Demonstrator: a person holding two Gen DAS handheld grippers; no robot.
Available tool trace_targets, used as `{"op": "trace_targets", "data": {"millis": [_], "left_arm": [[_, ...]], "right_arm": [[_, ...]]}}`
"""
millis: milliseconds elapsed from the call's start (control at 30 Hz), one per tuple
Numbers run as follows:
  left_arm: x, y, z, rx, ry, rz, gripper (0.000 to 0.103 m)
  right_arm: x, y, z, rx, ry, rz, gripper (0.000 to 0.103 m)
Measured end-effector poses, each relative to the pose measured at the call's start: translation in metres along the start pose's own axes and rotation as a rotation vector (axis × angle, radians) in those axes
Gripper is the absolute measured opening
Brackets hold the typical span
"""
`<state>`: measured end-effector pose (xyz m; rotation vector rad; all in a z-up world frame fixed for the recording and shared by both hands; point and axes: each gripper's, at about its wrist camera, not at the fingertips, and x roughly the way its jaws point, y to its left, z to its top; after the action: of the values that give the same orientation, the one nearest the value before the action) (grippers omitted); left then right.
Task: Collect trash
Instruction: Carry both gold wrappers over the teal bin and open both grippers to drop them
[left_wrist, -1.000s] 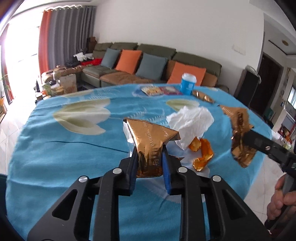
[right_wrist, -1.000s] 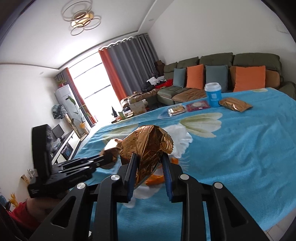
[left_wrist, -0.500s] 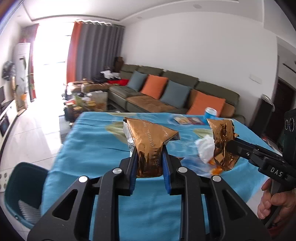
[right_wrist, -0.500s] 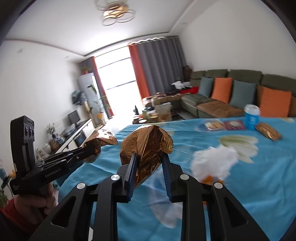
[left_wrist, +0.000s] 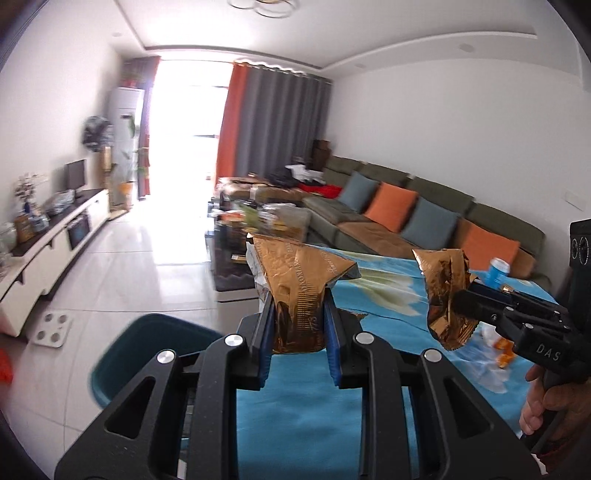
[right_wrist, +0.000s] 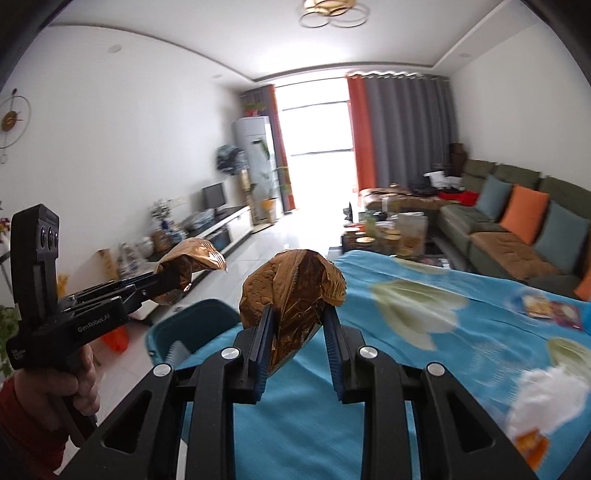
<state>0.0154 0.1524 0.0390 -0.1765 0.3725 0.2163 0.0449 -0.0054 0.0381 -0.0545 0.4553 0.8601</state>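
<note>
Both views are swinging left since a second ago, off the table centre and onto the teal bin beside its near-left corner.

The left gripper (left_wrist: 298, 325) is clamping a flattened gold foil wrapper (left_wrist: 299, 291), pads pressing both faces so it is standing upright above the fingers; probably a firm pinch so the light foil is not slipping in transit. The right gripper (right_wrist: 297, 334) is pinching a second, crumpled gold wrapper (right_wrist: 291, 291) the same way. Both loads are hanging near the table (left_wrist: 306, 424) edge, the left one nearer the teal bin (left_wrist: 147, 347) on the floor. I judge the carry is nearing release over the bin. White tissue (right_wrist: 550, 398) and orange scraps (right_wrist: 532, 443) are lying far right on the blue cloth, uncollected; the blue cup (left_wrist: 499, 272) is standing at the far edge.
</note>
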Motion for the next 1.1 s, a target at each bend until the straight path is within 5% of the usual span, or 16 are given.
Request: {"op": "trace_targets", "data": {"millis": [433, 1100], "left_arm": [[-0.015, 0.095, -0.027, -0.094, 0.067, 0.187, 0.024], [0.048, 0.139, -0.064, -0.17, 0.203, 0.229, 0.024]], "right_arm": [[0.084, 0.058, 0.018, -0.082, 0.141, 0.138, 0.025], [0.191, 0.112, 0.008, -0.184, 0.384, 0.175, 0.025]]}}
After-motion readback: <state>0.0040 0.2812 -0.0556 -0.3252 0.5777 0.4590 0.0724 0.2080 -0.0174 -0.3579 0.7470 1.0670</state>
